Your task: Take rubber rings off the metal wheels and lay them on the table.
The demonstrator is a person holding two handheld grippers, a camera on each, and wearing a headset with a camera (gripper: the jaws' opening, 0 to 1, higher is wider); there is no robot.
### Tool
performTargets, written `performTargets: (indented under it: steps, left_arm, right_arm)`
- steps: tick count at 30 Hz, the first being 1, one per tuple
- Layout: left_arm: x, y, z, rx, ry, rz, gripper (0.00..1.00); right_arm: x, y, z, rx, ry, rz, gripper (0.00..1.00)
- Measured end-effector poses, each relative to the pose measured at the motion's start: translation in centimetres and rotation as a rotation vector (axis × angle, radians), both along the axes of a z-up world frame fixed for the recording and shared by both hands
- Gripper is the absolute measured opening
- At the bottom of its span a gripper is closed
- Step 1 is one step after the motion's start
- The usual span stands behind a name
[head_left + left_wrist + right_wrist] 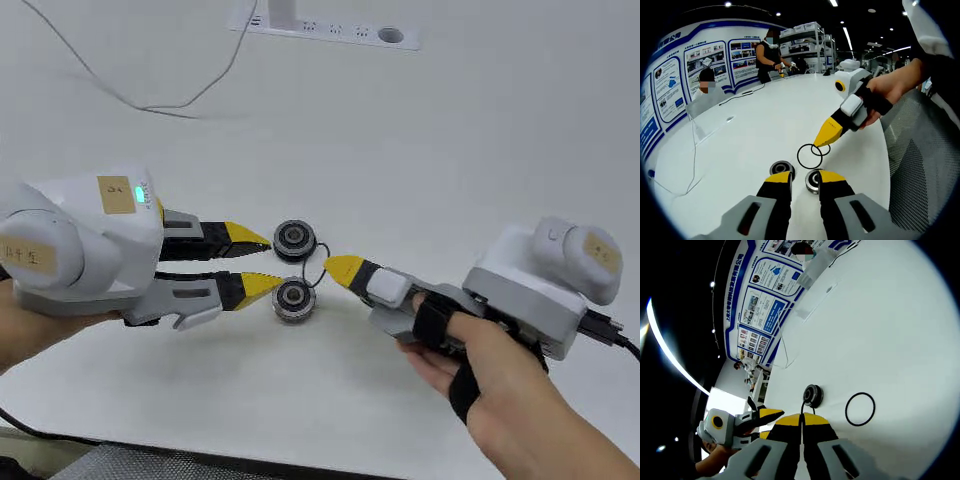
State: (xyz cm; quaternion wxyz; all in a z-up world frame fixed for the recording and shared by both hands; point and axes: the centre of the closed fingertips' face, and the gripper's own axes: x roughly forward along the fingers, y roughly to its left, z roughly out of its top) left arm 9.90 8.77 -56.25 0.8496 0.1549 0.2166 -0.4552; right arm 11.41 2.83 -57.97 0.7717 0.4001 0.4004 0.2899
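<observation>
white table, cable behind: left gripper jaws apart by wheels, right gripper jaws pinching ring.

Two metal wheels crowd the narrow gap between the left gripper, jaws spread, and the right gripper, whose closed tips pinch a rubber ring reaching one wheel. Beyond, the table lies bare up to a cable and power strip.

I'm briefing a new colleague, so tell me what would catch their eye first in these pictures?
Two yellow-tipped grippers meet mid-table: the left gripper, open, sits beside two metal wheels, while the right gripper is shut, apparently pinching a thin rubber ring near one wheel. Another black ring lies loose on the white table.
</observation>
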Motion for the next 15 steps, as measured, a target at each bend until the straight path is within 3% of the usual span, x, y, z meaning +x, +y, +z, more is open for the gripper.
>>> performTargets:
  steps: [7,15]
  left_arm:
    - [-0.2,-0.4,0.0,-0.006,0.003,-0.008,0.21]
    - [0.0,-0.3,0.2,-0.012,-0.001,-0.001,0.21]
  right_arm:
    - [0.2,-3.7,-1.8,-0.038,0.039,-0.083,0.01]
    - [0.6,-5.1,-2.8,-0.077,0.046,-0.122,0.02]
